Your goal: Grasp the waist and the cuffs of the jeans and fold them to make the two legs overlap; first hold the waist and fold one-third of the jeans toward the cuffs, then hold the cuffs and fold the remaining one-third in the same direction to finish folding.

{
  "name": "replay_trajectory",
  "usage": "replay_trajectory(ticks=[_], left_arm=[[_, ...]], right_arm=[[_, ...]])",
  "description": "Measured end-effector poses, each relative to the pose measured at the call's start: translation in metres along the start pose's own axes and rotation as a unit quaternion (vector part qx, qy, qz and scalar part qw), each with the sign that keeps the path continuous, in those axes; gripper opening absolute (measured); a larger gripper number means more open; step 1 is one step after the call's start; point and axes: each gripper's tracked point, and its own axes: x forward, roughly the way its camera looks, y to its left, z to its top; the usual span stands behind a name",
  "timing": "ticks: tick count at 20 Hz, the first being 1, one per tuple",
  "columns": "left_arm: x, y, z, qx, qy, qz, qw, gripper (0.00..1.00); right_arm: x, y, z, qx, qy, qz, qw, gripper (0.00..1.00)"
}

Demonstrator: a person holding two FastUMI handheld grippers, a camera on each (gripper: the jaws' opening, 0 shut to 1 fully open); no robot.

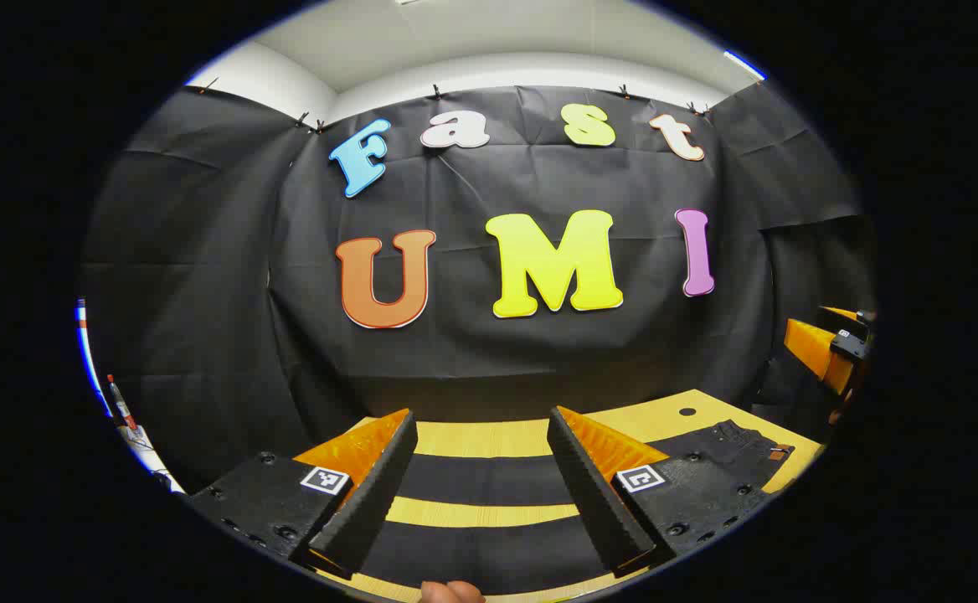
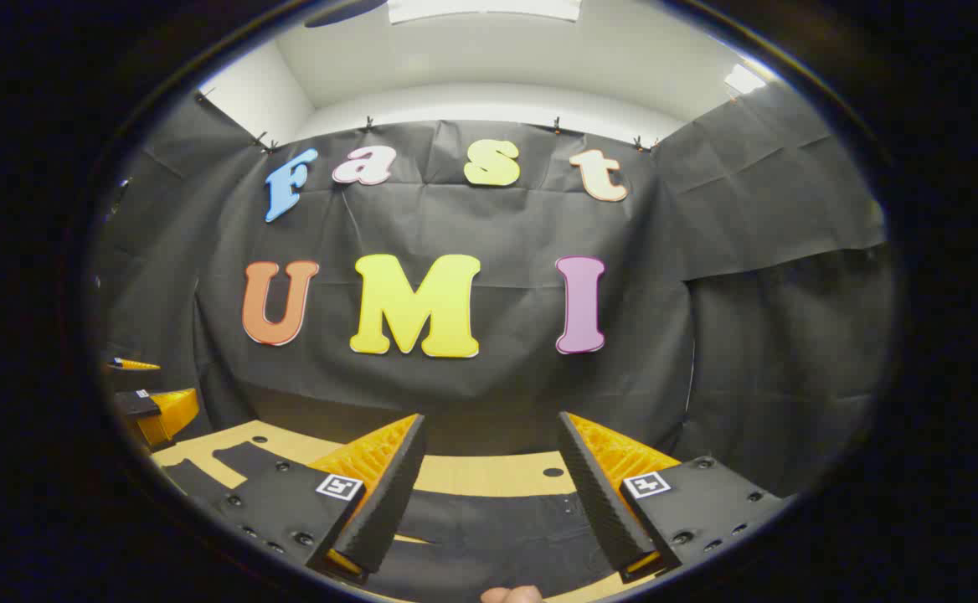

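1. Both sets of tongs spread wide, nothing between the fingers: left gripper (image 1: 481, 469), right gripper (image 2: 489, 477), hovering above the table (image 1: 472, 437).
2. Jeans (image 1: 489, 479) flat on the table, legs apart under the left gripper, waist (image 2: 522, 523) under the right gripper.
3. Risk of pinching one layer only at waist or cuffs, leaving legs misaligned.
4. Risk of dragging the denim across the wood instead of lifting, bunching the fold.
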Motion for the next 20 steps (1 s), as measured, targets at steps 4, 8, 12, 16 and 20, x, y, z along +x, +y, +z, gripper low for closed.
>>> replay_trajectory(ticks=[4, 8, 12, 16, 20], left_arm=[[-0.001, 0.001, 0.0, 0.004, 0.0, 0.002, 1.0, 1.0], [-0.001, -0.001, 0.0, 0.01, 0.0, 0.003, 1.0, 1.0], [-0.001, 0.0, 0.001, 0.007, 0.0, 0.006, 1.0, 1.0], [-0.001, 0.005, -0.008, 0.005, 0.014, 0.017, 1.0, 1.0], [-0.011, 0.013, -0.047, -0.061, 0.08, 0.038, 0.994, 1.0]], right_arm=[[0.002, -0.001, 0.0, 0.0, 0.0, 0.0, 1.0, 0.94], [0.003, 0.0, -0.002, -0.002, 0.002, 0.004, 1.0, 0.94], [0.004, 0.0, 0.0, -0.003, -0.002, 0.006, 1.0, 0.94], [0.004, -0.001, -0.001, 0.001, -0.001, 0.009, 1.0, 0.94], [0.002, -0.013, -0.019, -0.005, 0.024, 0.024, 0.999, 0.94]])
